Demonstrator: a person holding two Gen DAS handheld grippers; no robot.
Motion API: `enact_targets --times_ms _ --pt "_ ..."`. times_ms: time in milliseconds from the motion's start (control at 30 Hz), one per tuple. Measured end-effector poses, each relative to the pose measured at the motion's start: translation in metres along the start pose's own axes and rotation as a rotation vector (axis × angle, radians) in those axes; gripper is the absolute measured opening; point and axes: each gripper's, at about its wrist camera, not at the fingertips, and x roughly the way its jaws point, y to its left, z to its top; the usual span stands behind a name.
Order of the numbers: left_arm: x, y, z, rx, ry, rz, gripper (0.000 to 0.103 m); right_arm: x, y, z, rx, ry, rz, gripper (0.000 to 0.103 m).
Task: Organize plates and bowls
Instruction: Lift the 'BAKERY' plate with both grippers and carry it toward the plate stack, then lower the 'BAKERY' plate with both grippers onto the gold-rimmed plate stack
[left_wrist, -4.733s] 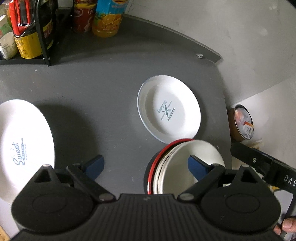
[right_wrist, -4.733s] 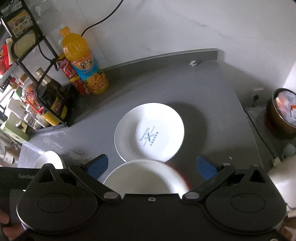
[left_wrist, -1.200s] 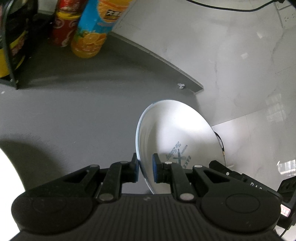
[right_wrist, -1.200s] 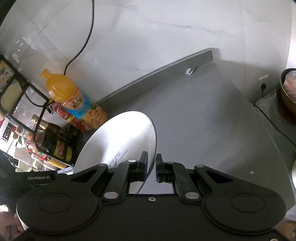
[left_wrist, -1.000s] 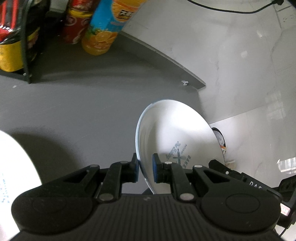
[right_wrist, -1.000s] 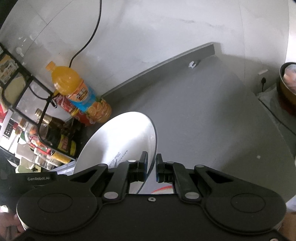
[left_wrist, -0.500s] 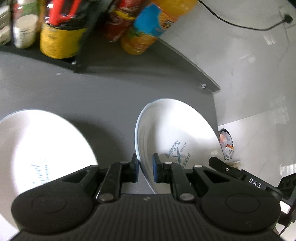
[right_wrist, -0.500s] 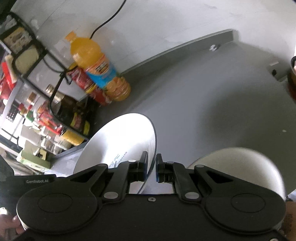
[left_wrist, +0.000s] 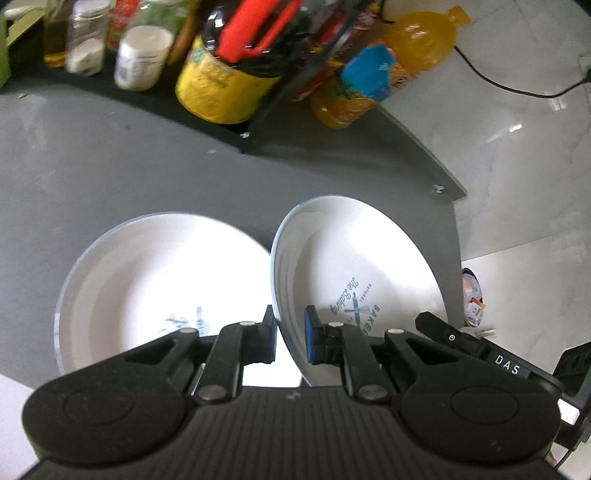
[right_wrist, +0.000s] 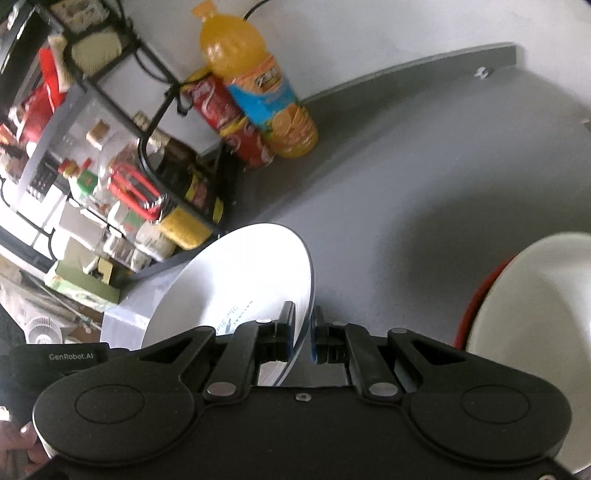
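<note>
Claws (left_wrist: 290, 338) (right_wrist: 303, 338) pinching round glossy plate (left_wrist: 354, 273) rim

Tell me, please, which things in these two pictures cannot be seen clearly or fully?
- Larger plate, left wrist view: print blurred, near edge hidden behind the left gripper.
- Bakery plate, right wrist view: lower part hidden by the right gripper.
- Bowls, right wrist view: cut off by the frame edge; count unclear.
- Rack jars: labels blurred.
</note>
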Motion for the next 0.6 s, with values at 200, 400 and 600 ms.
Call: enact_targets --times_ms 200,400,600 --pt "-0.005 0.027 -0.008 -0.029 0.013 0.005 0.013 0.013 0.017 -0.017 -0.023 0.038 -0.011 0.008" --pt "-0.004 0.048 -0.013 -0.059 0.031 0.006 0.013 0.021 0.029 -0.03 -0.051 0.074 -0.038 0.008" --pt "-0.002 0.06 -0.018 -0.066 0.055 0.017 0.013 0.027 0.039 -0.04 -0.079 0.094 -0.066 0.008"
